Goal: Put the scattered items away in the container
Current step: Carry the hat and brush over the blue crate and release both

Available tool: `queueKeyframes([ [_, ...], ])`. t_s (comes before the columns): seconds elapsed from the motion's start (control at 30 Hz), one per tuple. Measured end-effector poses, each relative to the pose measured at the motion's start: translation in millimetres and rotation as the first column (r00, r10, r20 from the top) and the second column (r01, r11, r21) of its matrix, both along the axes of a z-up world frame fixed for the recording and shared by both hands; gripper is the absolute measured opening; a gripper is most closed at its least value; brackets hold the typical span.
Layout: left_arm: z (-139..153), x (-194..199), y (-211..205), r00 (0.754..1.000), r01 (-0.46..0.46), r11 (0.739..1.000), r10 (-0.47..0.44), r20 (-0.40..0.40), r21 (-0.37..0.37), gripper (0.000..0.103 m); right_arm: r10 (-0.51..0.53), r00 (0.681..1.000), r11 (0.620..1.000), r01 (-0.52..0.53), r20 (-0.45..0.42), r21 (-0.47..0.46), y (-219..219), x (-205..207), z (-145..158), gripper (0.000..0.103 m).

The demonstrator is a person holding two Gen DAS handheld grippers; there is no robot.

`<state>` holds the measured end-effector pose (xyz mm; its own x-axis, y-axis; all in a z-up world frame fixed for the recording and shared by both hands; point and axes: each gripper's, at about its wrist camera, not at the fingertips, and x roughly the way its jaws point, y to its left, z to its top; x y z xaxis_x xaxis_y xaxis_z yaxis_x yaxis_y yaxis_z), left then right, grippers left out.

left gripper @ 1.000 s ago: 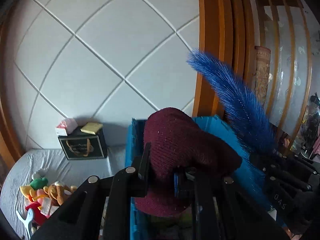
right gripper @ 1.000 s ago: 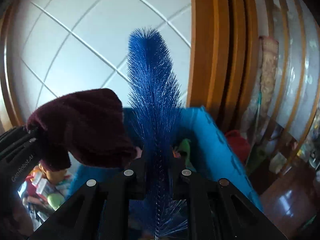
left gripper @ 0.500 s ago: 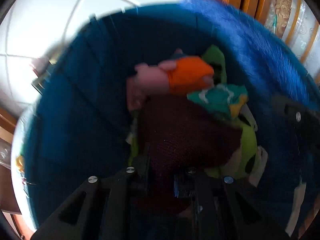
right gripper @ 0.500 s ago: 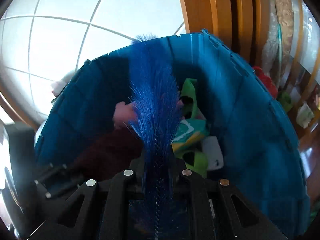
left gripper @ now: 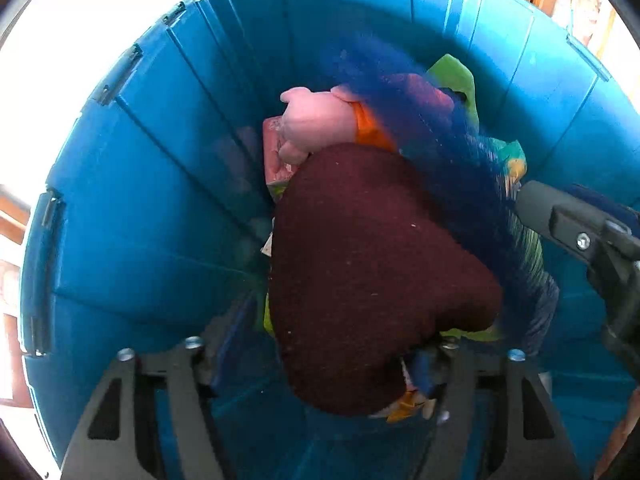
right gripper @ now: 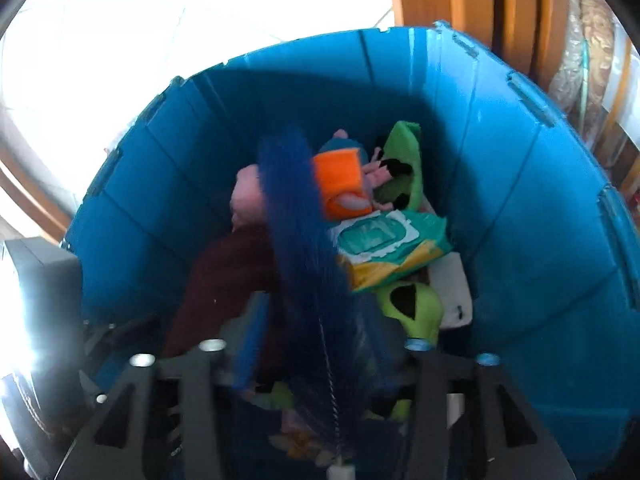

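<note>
Down inside the blue container [left gripper: 152, 208], seen from the left wrist: left gripper [left gripper: 320, 354] with jaws opening, pads apart at the near edge, the maroon knit hat [left gripper: 372, 276] between them but no longer pinched, lying on the pile. Just beyond the hat, a pink plush toy [left gripper: 316, 120] with an orange part, resting against a pink box at the far left of the pile. To the right, blurred, the blue feather duster [left gripper: 452, 152] slanting across green items; at the right edge, the right gripper's black finger [left gripper: 568, 220] reaching in. From the right wrist: right gripper [right gripper: 316, 350] likewise opening, jaws spread wide, the feather duster [right gripper: 296, 216] between them with its wire stem near centre, free of both pads, blurred. Left of the duster, the maroon hat [right gripper: 224, 280]; right of it, a green wipes pack [right gripper: 384, 236] and green slippers [right gripper: 408, 304]; farther in, the orange and pink plush [right gripper: 344, 188]. At the left edge, part of the left gripper's black body [right gripper: 40, 280].
</note>
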<state>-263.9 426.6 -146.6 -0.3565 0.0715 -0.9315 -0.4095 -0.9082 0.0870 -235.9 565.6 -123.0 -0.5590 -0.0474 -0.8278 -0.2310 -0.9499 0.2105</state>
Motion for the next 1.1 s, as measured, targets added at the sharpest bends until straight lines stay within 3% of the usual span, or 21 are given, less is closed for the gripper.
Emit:
queueKeyframes([
  [0.13, 1, 1, 1, 1.000, 0.008, 1.000, -0.008, 0.004, 0.019, 0.068, -0.032, 0.999, 0.999, 0.032, -0.017, -0.004, 0, -6, 4, 0.080],
  [0.37, 2, 3, 1, 0.999, 0.008, 0.999, -0.009, 0.039, 0.039, 0.068, -0.074, 0.997, 0.997, 0.073, 0.030, 0.040, 4, -12, 1, 0.103],
  [0.63, 36, 19, -23, 0.998, -0.052, 0.989, 0.047, 0.045, 0.136, 0.068, -0.068, 0.998, 0.998, 0.068, -0.001, 0.017, 5, -10, 9, 0.103],
  [0.8, 57, 53, -27, 1.000, 0.028, 0.993, -0.026, -0.017, 0.119, 0.070, -0.031, 1.000, 0.999, 0.031, 0.006, 0.024, -5, -2, 19, 0.103],
  [1.1, 88, 104, -59, 0.988, 0.055, 0.986, -0.031, -0.151, 0.159, 0.070, 0.029, 0.990, 0.996, -0.017, -0.137, 0.092, -39, 56, 70, 0.103],
])
